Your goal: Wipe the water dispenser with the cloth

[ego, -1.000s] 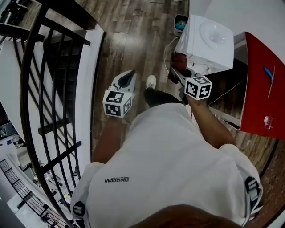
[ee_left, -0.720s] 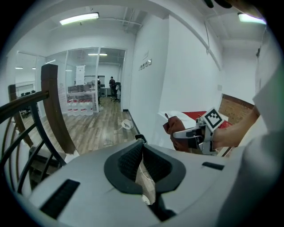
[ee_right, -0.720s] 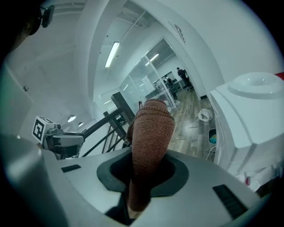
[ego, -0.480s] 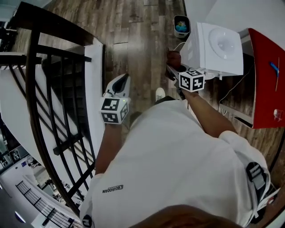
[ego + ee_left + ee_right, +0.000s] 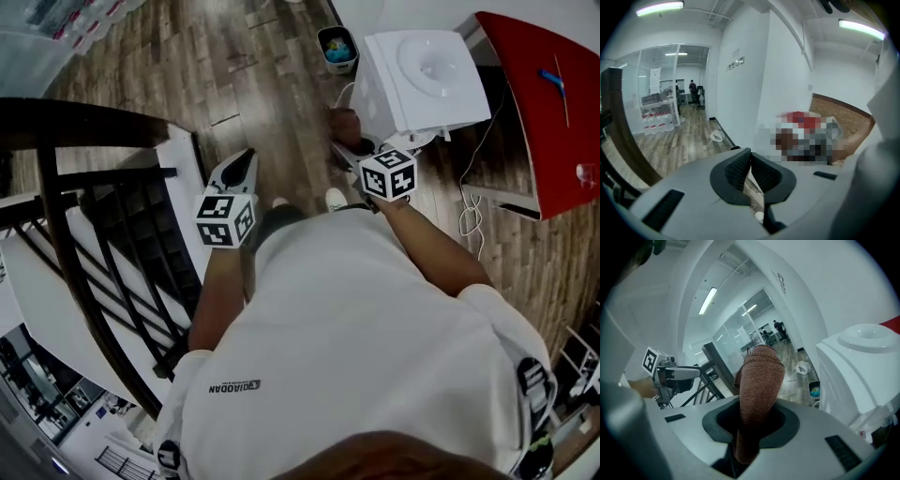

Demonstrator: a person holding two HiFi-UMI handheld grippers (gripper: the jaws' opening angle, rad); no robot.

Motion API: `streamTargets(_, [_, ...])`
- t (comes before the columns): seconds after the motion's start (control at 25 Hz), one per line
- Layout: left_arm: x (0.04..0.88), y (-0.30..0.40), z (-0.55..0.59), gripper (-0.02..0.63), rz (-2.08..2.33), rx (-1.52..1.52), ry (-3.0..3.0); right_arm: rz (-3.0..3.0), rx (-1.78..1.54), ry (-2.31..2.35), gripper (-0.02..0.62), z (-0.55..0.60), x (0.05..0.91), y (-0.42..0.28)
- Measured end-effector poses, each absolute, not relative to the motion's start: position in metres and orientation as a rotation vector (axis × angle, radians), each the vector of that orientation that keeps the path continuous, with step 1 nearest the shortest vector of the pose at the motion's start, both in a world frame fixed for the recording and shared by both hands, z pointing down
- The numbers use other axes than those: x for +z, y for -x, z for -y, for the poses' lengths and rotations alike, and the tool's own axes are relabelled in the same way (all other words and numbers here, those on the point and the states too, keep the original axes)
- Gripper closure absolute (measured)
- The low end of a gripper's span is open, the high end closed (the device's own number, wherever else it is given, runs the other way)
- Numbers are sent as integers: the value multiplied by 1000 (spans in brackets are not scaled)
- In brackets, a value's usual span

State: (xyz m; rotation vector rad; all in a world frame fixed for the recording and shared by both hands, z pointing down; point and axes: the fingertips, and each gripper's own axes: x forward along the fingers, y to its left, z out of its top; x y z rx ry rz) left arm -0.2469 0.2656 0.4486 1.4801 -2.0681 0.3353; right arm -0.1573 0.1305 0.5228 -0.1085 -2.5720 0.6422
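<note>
A white water dispenser (image 5: 422, 80) stands on the wood floor at the upper right of the head view; in the right gripper view the dispenser (image 5: 862, 371) sits to the right of the jaws. My right gripper (image 5: 349, 141) is shut on a reddish-brown knitted cloth (image 5: 757, 390), which sticks up between the jaws. The cloth (image 5: 343, 125) hangs just left of the dispenser's front. My left gripper (image 5: 239, 167) is held out over the floor, left of the person's body, its jaws shut with nothing between them (image 5: 749, 172).
A black stair railing (image 5: 112, 244) and white steps lie at the left. A small bin (image 5: 337, 47) with blue contents stands behind the dispenser. A red table (image 5: 539, 103) is at the right, with white cables (image 5: 473, 211) on the floor.
The head view has swung, so the dispenser and red table sit higher in the frame. My right gripper with the cloth stays beside the dispenser's front; the left gripper holds its place.
</note>
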Motion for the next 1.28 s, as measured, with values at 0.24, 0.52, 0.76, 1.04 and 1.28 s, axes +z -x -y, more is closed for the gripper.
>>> streamTargets(0.24, [454,272,-194,605,1926,413,-1729,2572,585,-195,522,-93,522,136])
streamTargets(0.52, [462,300,-136,605,1661,513,-2031,2494,447,-530,522,-59,522,153])
streamTargets(0.76, [480,332,-112,605,1499,507,-2167,2382,263,-677,522,-49,527,189])
streamTargets(1.04, [498,339,-104,605,1331,516,-2285,2196,35,-838,522,-20,523,217])
streamTargets(1.28, [512,350,-109,605,1315,491,-2241,2087,-96,-862,522,26,516,241])
